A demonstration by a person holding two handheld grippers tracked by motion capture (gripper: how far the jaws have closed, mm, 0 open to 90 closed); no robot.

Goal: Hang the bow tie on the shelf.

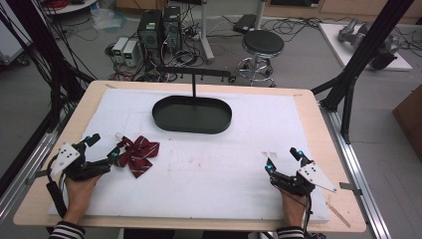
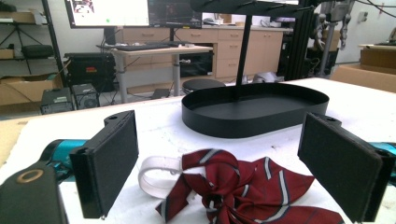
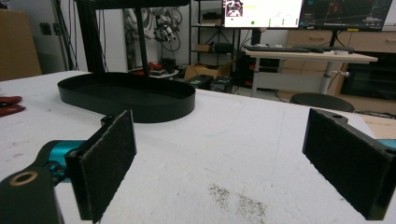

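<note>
Bow tie (image 1: 138, 155) between parted left hand-held gripper (image 1: 105, 148) jaws.

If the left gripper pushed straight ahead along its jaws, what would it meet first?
The left gripper, jaws wide open, would first meet the dark red striped fabric bow tie lying between and just ahead of them. The black oval metal tray sits farther along, though depth is hard to judge.
</note>
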